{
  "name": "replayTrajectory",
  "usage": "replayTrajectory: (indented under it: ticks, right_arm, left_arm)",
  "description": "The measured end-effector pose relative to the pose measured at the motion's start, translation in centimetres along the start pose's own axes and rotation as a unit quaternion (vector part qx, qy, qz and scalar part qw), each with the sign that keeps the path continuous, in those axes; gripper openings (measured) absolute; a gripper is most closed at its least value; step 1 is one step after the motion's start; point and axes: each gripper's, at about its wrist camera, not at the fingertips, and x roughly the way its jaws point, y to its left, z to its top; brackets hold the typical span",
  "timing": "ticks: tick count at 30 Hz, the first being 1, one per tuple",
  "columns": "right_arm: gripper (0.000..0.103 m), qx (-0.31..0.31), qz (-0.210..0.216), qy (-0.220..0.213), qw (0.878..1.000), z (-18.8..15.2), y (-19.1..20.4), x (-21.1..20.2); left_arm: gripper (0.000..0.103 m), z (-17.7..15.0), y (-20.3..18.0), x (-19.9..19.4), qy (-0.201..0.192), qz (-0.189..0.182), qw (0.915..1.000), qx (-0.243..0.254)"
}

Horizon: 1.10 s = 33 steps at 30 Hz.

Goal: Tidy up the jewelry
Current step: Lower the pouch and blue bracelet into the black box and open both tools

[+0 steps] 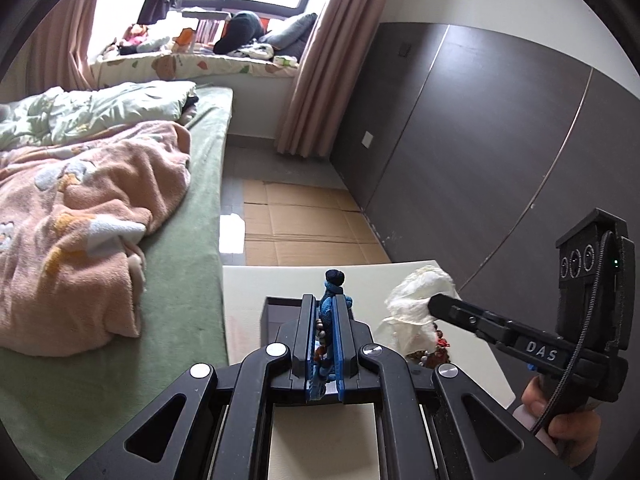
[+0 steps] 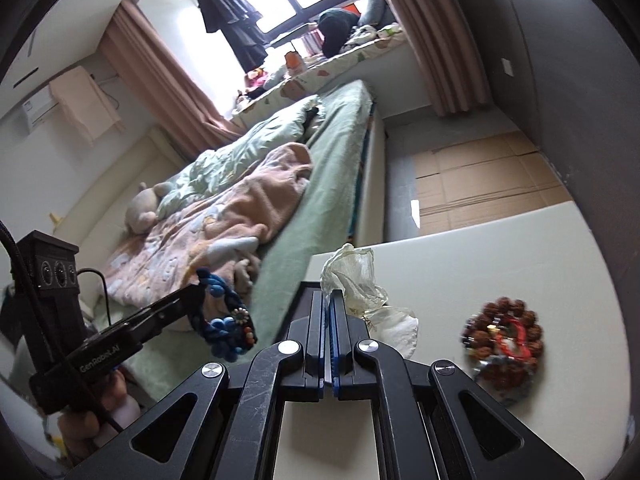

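Left wrist: left gripper (image 1: 325,312) jaws clamped on blue braided bracelet (image 1: 332,286), knot end poking out past tips; dark tray (image 1: 276,312) just beyond and below tips; white table (image 1: 248,292) underneath

Right wrist: right gripper (image 2: 329,312) jaws closed on crumpled sheer pouch (image 2: 356,280), bulk bunched ahead-right of tips; brown bead bracelet (image 2: 504,336) on table well right of jaws, untouched

Likely step: separate bracelet from pouch. Keep both grips firm, pull apart slow, lower bracelet over tray before release

"DAS" in white letters on black body of right gripper (image 1: 434,306), seen from left wrist cam. "GenRobot.AI" in white on black body of left gripper (image 2: 200,286), from right wrist cam.
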Motion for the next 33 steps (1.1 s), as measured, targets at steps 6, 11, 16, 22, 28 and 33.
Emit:
replayTrajectory:
  ticks: [6, 11, 16, 22, 28, 33]
  right_arm:
    - [0.005, 0.008, 0.023, 0.018, 1.000, -0.3, 2.2, 4.0]
    - [0.073, 0.032, 0.009, 0.033, 0.999, -1.1, 1.9, 6.0]
    - [0.073, 0.062, -0.007, 0.014, 0.998, -2.4, 0.3, 4.0]
    - [0.073, 0.078, -0.035, 0.002, 0.996, -3.9, -2.2, 0.9]
    - [0.073, 0.096, -0.044, -0.021, 0.994, -4.5, -5.1, -1.4]
    - [0.073, 0.120, -0.056, -0.030, 0.991, -5.0, -8.6, -2.7]
  left_arm:
    - [0.008, 0.3, 0.6, -0.2, 0.002, 0.011, 0.9999, 0.006]
    - [0.008, 0.2, 0.2, 0.4, 0.011, 0.017, 0.9996, 0.019]
    - [0.008, 0.0, -0.8, 1.5, 0.025, 0.017, 0.9991, 0.031]
    - [0.008, -0.4, -2.0, 3.2, 0.041, 0.015, 0.9983, 0.038]
    - [0.064, -1.0, -2.2, 5.1, 0.069, 0.097, 0.9918, 0.045]
    - [0.083, -1.1, -3.0, 4.7, 0.048, 0.096, 0.9932, 0.044]
